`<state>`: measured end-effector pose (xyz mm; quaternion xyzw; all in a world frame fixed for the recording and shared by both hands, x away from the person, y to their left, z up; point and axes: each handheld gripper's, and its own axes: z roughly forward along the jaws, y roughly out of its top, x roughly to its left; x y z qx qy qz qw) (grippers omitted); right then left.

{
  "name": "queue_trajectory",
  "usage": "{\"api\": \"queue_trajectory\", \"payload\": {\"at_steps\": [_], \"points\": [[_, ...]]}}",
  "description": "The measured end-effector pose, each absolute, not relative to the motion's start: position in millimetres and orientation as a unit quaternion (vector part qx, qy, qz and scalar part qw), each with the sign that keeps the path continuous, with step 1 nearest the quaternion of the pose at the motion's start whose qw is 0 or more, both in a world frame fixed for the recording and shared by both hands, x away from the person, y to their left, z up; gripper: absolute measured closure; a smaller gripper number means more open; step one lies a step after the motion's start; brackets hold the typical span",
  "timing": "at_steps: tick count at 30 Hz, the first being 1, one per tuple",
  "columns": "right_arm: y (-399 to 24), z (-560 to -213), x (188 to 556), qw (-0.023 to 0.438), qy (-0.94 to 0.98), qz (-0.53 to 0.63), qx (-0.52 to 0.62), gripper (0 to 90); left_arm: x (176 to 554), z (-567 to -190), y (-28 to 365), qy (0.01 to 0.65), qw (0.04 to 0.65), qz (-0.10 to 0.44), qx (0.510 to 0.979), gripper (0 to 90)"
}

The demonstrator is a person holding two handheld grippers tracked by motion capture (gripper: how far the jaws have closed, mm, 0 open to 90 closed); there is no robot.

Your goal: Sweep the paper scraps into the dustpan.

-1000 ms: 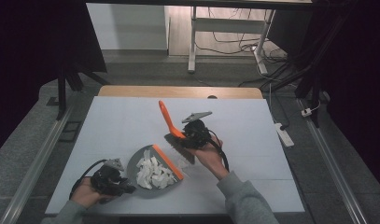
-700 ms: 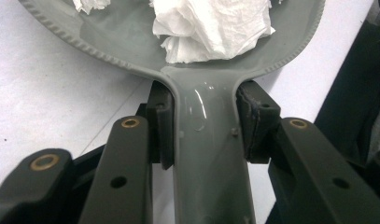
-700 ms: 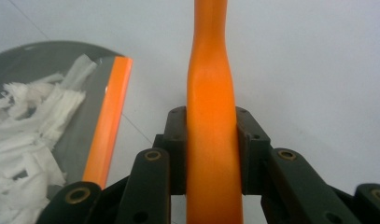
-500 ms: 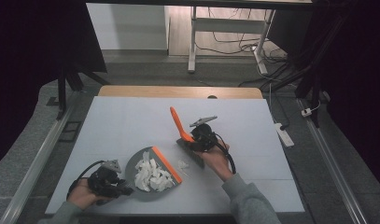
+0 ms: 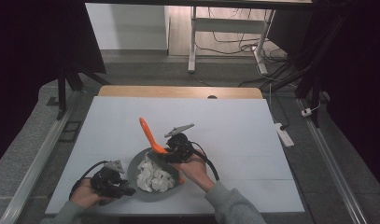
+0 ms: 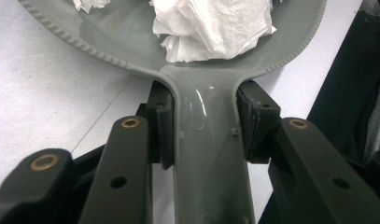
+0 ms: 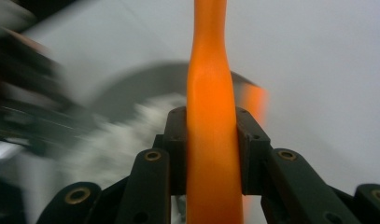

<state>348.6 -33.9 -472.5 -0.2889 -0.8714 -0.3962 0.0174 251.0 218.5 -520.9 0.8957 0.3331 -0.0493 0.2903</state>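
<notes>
We see the left gripper [image 5: 114, 183] low at the near left of the white table [image 5: 234, 121], held in the person's left hand [image 5: 85, 198]. In the left gripper view its two black jaws close on the grey handle [image 6: 208, 154] of a dustpan [image 6: 131, 42], one pad [image 6: 160, 126] pressed against each side of the handle, with no gap between pad and plastic. The pan lies flat on the table ahead of the jaws, and crumpled white paper [image 6: 211, 25] sits inside it near the handle's root.

From the high view the dustpan [image 5: 135, 168] rests at the near middle of the table, between the two hands, its paper [image 5: 152, 176] heaped in the middle.

The right gripper [image 5: 171, 151] sits just beyond the pan's far right rim, in the right hand [image 5: 194, 170]. In the right gripper view its jaws are narrowed onto an orange handle [image 7: 211, 140], a pad [image 7: 178, 149] tight on each side. That view is blurred, so we cannot tell what lies at the tool's lower end. In the high view the orange handle [image 5: 149, 133] rises tilted up and away to the left from the gripper, over the pan's far edge. An orange strip [image 5: 180, 176] shows along the pan's right rim, beside the right hand; we cannot tell whether it belongs to the same tool.
</notes>
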Motion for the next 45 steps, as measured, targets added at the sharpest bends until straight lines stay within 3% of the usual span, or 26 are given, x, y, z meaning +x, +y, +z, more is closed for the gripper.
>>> {"api": "queue_trajectory", "payload": {"at_steps": [1, 10, 18, 21, 25, 30, 37, 45], "points": [[-33, -469, 348, 0.032, -0.865, -0.408, -0.290, 70.3, 251, -521, 219, 0.333, 0.290, -0.049, 0.896, 61.9], [-61, -448, 357, -0.027, -0.850, -0.425, -0.309, 70.3, 251, -522, 219, 0.332, 0.289, -0.050, 0.896, 61.9], [-79, -468, 374, -0.070, -0.855, -0.389, -0.336, 70.3, 252, -523, 219, 0.334, 0.289, -0.050, 0.896, 61.9], [-73, -481, 378, -0.058, -0.858, -0.379, -0.341, 70.3, 252, -523, 219, 0.334, 0.289, -0.051, 0.896, 61.9], [-56, -486, 374, -0.002, -0.853, -0.400, -0.336, 70.4, 252, -523, 219, 0.334, 0.289, -0.051, 0.896, 61.9], [-46, -478, 364, 0.017, -0.851, -0.419, -0.315, 70.4, 252, -523, 219, 0.335, 0.291, -0.051, 0.895, 61.9], [-76, -456, 366, -0.026, -0.834, -0.440, -0.331, 70.3, 252, -523, 219, 0.335, 0.296, -0.048, 0.893, 61.9], [-102, -450, 368, -0.039, -0.818, -0.461, -0.341, 70.3, 252, -522, 221, 0.338, 0.310, -0.045, 0.888, 61.9]]}}
